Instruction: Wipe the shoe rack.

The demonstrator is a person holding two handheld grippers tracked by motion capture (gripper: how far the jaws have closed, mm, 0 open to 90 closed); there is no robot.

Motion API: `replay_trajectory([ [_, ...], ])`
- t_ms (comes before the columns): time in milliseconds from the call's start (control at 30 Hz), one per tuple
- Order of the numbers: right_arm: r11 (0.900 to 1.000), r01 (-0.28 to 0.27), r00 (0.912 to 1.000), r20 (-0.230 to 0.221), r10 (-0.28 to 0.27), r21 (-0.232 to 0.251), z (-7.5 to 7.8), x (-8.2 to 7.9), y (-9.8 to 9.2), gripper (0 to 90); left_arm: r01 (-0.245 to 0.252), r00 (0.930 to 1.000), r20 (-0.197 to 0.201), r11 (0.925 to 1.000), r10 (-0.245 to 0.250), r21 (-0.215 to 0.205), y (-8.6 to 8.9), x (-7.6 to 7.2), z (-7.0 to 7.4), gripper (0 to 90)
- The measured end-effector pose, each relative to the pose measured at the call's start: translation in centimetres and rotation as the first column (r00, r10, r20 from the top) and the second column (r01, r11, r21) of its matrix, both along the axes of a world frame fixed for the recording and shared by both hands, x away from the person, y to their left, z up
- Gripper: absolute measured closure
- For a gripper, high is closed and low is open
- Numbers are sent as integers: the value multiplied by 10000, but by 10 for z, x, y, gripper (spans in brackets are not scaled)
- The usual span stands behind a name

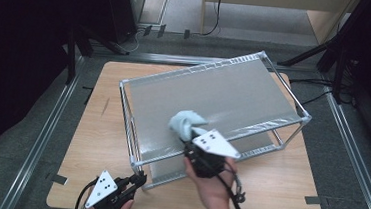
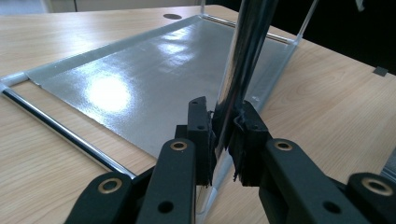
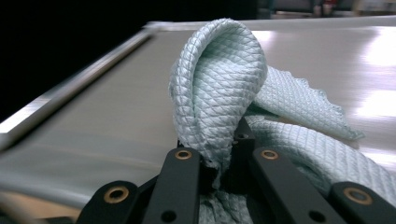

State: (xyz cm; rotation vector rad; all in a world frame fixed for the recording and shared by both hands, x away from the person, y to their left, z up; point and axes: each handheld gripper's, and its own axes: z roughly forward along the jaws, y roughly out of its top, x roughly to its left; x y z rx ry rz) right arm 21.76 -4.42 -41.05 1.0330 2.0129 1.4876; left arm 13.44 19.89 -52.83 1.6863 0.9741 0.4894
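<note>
Wiping step in hand. My right gripper [image 1: 190,144] pinching pale blue cloth [image 1: 186,123] on rack's top shelf [image 1: 234,91], near its front edge. My left gripper [image 1: 139,178] clamped on front-left post [image 2: 240,60], steadying rack. Next: sweep cloth toward far edge, keep post grip firm.

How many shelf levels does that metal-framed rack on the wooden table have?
2: the grey top shelf, where the right gripper presses a pale blue quilted cloth, and the bottom shelf near the tabletop, largely hidden from above.

Cloth [image 3: 224,88] lower end hidden behind right tongs [image 3: 223,161]; shelf [image 3: 116,121] surface motion-blurred; post [image 2: 243,60] top cut off.
</note>
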Motion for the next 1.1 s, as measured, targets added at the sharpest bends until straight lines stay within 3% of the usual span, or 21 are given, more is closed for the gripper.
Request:
replay_trajectory([
  [133, 9934, -1139, 9932, 232, 1143, -146, 0, -20, 37, 841, 5, 10000, 7, 10000, -5, 1, -1, 0, 0, 794],
  [200, 9920, -1220, 9917, 382, 1231, -316, 0, -23, 41, 841, 12, 10000, 24, 10000, -12, 48, -1, 0, 0, 794],
  [267, 9904, -1373, 9898, 362, 1377, -137, 0, -19, 33, 841, -29, 10000, 71, 9999, 28, 133, -1, 0, 0, 798],
  [433, 9999, -104, 9986, 525, 104, -3, 1, -6, -21, 840, -118, 9999, 62, 9999, 117, 122, 7, 1, 0, 798],
  [567, 9911, 1282, 9903, 484, -1299, 358, 3, 6, -84, 835, -322, 9995, 59, 9994, 322, 121, 12, 2, 0, 798],
  [667, 9721, 2276, 9717, 518, -2305, 568, 5, 15, -131, 818, -538, 9985, 65, 9985, 538, 86, 16, 3, 0, 799],
  [733, 9537, 2974, 9518, 651, -2998, 447, 7, 19, -156, 814, -702, 9975, 34, 9975, 702, 49, 21, 4, -1, 798],
  [767, 9394, 3376, 9385, 552, -3408, 603, 8, 22, -174, 814, -768, 9970, 28, 9970, 768, 53, 23, 5, -1, 797],
  [833, 9173, 3815, 9219, 255, -3866, 1142, 6, 24, -200, 817, -860, 9963, 12, 9963, 860, 56, 27, 5, -1, 797],
  [867, 9099, 3926, 9171, 172, -3982, 1343, 5, 25, -207, 819, -825, 9966, 16, 9966, 825, 74, 28, 6, -1, 796],
  [900, 9069, 3895, 9182, 95, -3960, 1608, 4, 26, -215, 820, -846, 9964, 32, 9964, 846, 72, 28, 5, -1, 796],
  [933, 9099, 3824, 9213, 88, -3887, 1608, 3, 25, -216, 819, -857, 9963, 41, 9963, 856, 73, 28, 5, -1, 796],
  [1000, 9128, 3859, 9192, 287, -3928, 1334, 3, 24, -209, 820, -812, 9967, 52, 9967, 812, 78, 28, 5, -1, 796],
  [1100, 9335, 3334, 9402, 268, -3396, 1322, 3, 21, -189, 822, -742, 9972, 49, 9972, 742, 32, 28, 5, -1, 797],
])
